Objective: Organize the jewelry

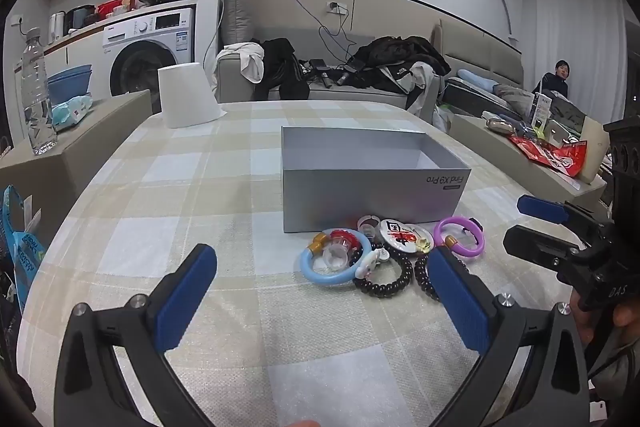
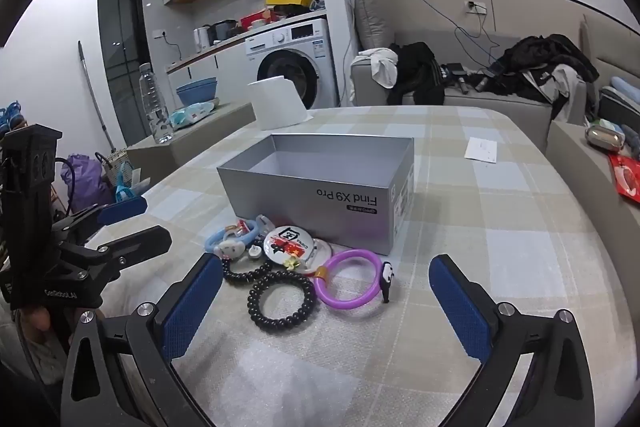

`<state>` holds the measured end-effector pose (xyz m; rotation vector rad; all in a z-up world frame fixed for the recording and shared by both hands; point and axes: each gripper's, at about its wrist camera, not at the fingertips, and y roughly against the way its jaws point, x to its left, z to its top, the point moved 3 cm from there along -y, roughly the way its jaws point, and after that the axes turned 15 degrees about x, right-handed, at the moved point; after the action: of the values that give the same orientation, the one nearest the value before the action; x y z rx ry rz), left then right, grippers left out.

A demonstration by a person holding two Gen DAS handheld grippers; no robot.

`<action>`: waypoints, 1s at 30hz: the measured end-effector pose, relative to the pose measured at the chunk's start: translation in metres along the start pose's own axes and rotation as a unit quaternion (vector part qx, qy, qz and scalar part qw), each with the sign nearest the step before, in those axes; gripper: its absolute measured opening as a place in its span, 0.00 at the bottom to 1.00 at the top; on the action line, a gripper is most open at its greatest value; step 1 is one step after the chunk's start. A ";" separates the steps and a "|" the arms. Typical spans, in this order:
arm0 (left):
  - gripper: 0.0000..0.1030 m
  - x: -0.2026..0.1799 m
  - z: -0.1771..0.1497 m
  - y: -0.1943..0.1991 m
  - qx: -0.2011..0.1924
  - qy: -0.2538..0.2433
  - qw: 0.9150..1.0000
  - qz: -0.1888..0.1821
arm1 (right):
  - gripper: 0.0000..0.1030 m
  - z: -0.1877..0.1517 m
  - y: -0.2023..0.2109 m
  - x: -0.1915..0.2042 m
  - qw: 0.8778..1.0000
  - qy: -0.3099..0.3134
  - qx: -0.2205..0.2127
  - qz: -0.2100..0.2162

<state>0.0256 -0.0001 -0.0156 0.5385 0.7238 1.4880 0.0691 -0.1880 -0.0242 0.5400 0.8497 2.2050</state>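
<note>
We are holding both tools low over the checked tablecloth [image 2: 500,211], and neither is carrying anything. The left gripper [image 1: 320,291] is standing with its fingers spread wide and nothing between them; the right gripper [image 2: 326,301] is spread just as wide, its gap framing the near end of the jewelry.

The jewelry is lying in a tight heap just near of the open grey box [image 2: 320,183], almost touching its near wall: a blue ring [image 1: 320,267] at the left, a round badge [image 2: 286,243] in the middle, two dark bead bracelets [image 2: 282,301] nearest us, a purple ring [image 2: 347,279] at the right with a small panda charm [image 2: 387,277] beside it.

Risks we are noting:
- Pieces are overlapping (beads under the badge edge, a small white charm on the blue ring), so a wide pinch is likely dragging a neighbour along.
- Thin rings lying flat on soft cloth are inviting a pad to snag the fabric and ruck it.
- The box looks light; a nudge against its near wall could be sliding it away.
- The two tools are converging on one small heap and could be clashing.

Room: the cloth to the right of the box and near of the heap is lying open. The table's left edge is running close beside the left tool. The box interior appears bare.
</note>
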 end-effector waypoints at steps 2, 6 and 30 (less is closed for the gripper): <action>0.99 0.000 0.000 0.001 -0.003 0.002 1.000 -0.003 | 1.00 0.000 -0.001 0.000 1.000 -0.001 0.002 0.000; 0.99 0.000 0.000 0.000 0.000 0.003 1.000 -0.004 | 1.00 0.000 -0.001 0.000 1.000 -0.003 -0.002 0.004; 0.99 0.000 0.000 0.000 0.000 0.002 1.000 -0.002 | 1.00 0.000 -0.001 -0.002 1.000 -0.006 -0.002 0.006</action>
<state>0.0253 -0.0002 -0.0155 0.5327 0.7276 1.4866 0.0715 -0.1890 -0.0255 0.5580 0.8372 2.2113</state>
